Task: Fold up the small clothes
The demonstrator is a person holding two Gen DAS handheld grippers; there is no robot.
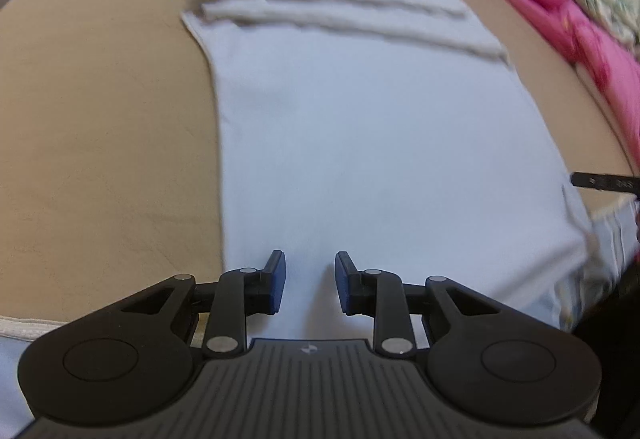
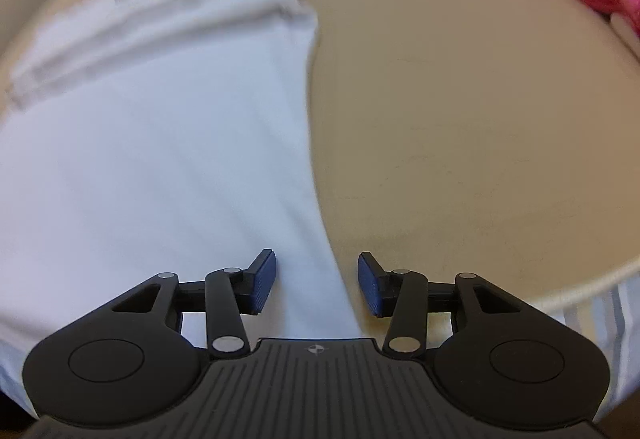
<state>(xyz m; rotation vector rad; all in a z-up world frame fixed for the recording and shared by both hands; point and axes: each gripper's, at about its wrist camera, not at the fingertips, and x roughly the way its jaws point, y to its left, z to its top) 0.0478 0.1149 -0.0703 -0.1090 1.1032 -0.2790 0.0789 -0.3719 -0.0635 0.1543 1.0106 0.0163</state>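
Lying flat on tan table (image 1: 100, 119): white garment (image 1: 380, 159), far end folded over. Hovering above, gripping nothing: left gripper (image 1: 310, 281), right gripper (image 2: 317, 285), jaws parted. Remaining: further folds.

Soft even light, motion blur, fisheye-bent edges

Each black hand-held gripper (image 1: 310, 281) carries blue ribbed pads (image 2: 262, 287) and silver pivots.

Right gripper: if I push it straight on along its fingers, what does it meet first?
Most likely the right edge of the white garment lying flat on the tan table. The right gripper is open and empty, straddling that edge; depth is unclear.
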